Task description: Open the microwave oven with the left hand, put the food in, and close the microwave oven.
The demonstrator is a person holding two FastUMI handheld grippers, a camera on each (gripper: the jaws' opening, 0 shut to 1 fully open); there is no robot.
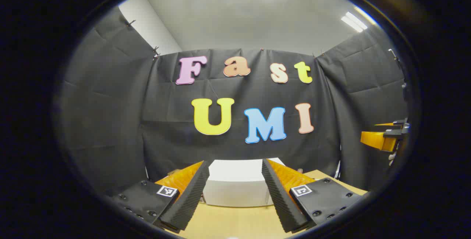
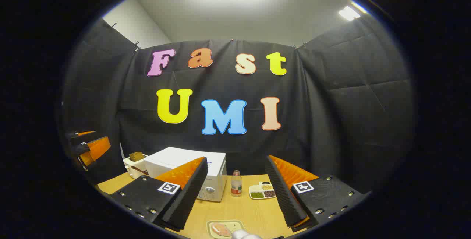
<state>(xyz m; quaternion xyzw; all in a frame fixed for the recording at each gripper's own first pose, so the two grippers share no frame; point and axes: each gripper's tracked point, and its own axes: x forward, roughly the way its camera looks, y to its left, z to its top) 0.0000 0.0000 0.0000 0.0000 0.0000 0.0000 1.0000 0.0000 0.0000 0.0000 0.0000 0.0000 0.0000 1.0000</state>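
The white microwave [image 1: 237,189] stands shut on the wooden table, straight ahead of my left gripper [image 1: 234,165], which is open, empty and held above the table short of it. In the right gripper view the microwave [image 2: 176,160] sits left of centre, its knob [image 2: 209,190] facing forward. A small tray with pinkish food [image 2: 222,228] lies on the table near the bottom edge, below my right gripper [image 2: 236,160], also open and empty. The right gripper [image 1: 384,137] hovers at the far right of the left gripper view, and the left gripper [image 2: 88,145] at the far left of the right gripper view.
A small bottle [image 2: 236,183] and a divided dish of beans [image 2: 262,191] stand right of the microwave. A white container with a brown item [image 2: 134,163] sits to the microwave's left. The wooden table [image 2: 254,213] stretches in front, with black cloth walls around.
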